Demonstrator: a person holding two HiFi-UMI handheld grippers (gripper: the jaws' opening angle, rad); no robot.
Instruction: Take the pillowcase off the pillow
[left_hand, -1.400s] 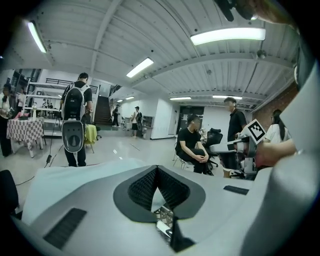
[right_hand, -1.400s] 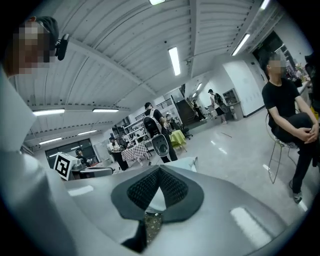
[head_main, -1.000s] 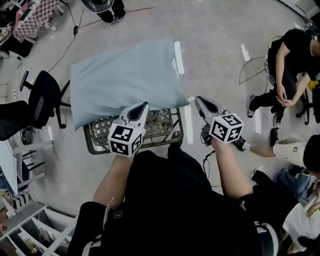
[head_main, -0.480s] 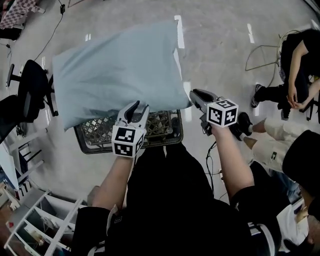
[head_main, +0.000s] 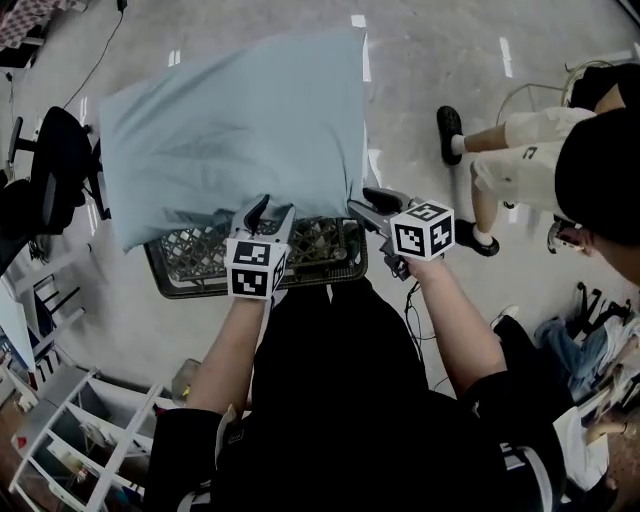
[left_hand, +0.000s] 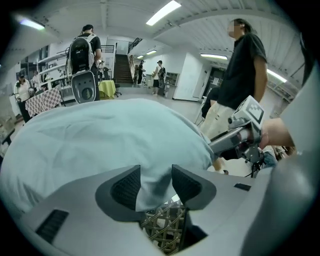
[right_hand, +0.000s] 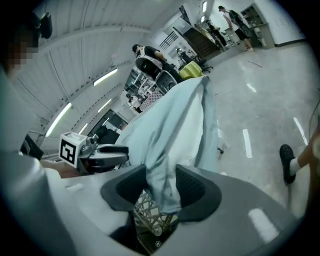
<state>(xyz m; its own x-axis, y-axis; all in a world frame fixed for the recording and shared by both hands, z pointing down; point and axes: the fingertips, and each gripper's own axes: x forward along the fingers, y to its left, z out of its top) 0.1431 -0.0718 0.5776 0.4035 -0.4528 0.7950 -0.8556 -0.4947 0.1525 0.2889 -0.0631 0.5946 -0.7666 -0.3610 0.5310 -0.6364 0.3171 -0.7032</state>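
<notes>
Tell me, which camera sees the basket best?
The head view. It looks down on the basket and shows its near rim and woven sides, though the pillow covers its far part. Each gripper view shows only a small woven patch low in the picture, under the pillow's cloth.

Bright even light, fisheye-warped dark edges

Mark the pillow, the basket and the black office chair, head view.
pillow (head_main: 230, 125), head view, middle of its light blue case.
basket (head_main: 195, 262), head view, bare lattice on its left part.
black office chair (head_main: 58, 150), head view, its black padded part.
</notes>
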